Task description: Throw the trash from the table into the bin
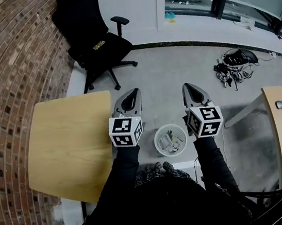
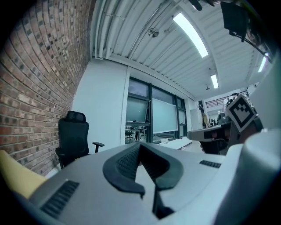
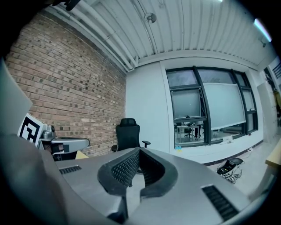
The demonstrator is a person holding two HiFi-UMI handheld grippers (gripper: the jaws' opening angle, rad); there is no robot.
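So, the bin (image 1: 170, 139) is taken as the reference here. It sits on the floor with pale crumpled trash (image 1: 172, 142) already seen inside it. The wooden table (image 1: 67, 145) to the bin's left looks bare, so the job is judged to be pretty much done. The left gripper (image 1: 135, 92) is held up on the left side of the bin and the right gripper (image 1: 185, 85) on its right side, both pointed roughly level toward the far wall. In each gripper view the jaws are seen pressed together at the tips with nothing caught between them, so nothing is being carried by either one. As for what could go wrong, a scrap could be missed if it's hidden at the table edge nearest the person, which is partly covered by the dark sleeves. If something is found, a grab would be fumbled unless the jaws are spread first. The bin looks light and what seem to be the person's shoes (image 1: 159, 168) are just on its near side, so it could be kicked over and emptied out. The cable tangle (image 1: 233, 65) beyond the bin to the right is well apart and isn't expected to matter.
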